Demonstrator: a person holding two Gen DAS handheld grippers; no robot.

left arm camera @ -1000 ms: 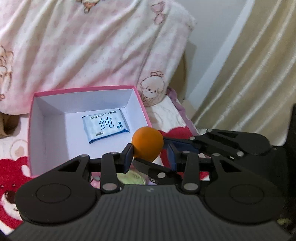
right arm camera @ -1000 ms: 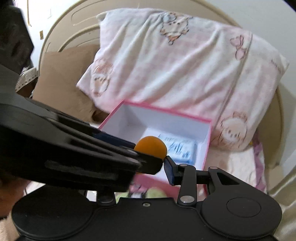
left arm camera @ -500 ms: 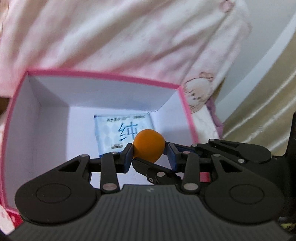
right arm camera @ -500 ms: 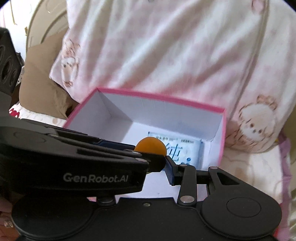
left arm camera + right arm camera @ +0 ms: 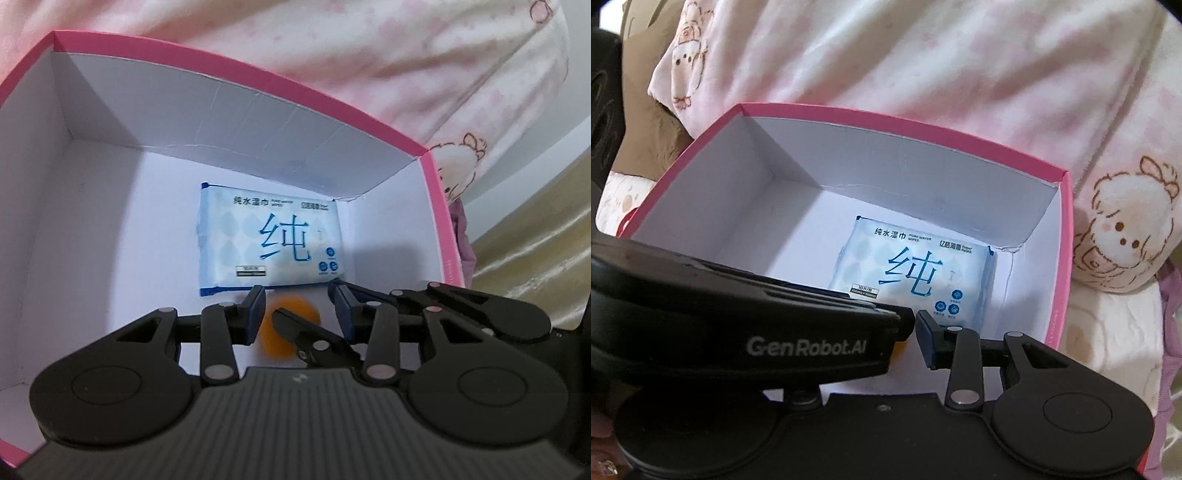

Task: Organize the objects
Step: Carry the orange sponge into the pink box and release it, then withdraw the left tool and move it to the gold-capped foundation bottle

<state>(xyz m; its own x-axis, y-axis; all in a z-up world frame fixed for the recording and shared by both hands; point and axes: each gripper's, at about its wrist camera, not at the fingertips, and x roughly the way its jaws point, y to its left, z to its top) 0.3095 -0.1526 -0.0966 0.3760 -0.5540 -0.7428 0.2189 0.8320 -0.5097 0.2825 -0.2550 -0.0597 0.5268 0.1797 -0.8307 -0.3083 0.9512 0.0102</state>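
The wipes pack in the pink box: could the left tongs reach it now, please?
Probably yes: the box is open-topped, the pack lies bare just ahead of the left tongs, whose jaws have just been opening, the orange ball loose between them.

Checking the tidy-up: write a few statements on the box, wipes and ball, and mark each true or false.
1. The wipes lie inside the box. True.
2. The box is blue outside. False: its rim and outer walls are pink, and the inside is white.
3. The ball is orange. True.
4. A lid covers the box. False: the box is open at the top, with its floor in plain view.
5. A pillow with cartoon prints lies behind the box. True.
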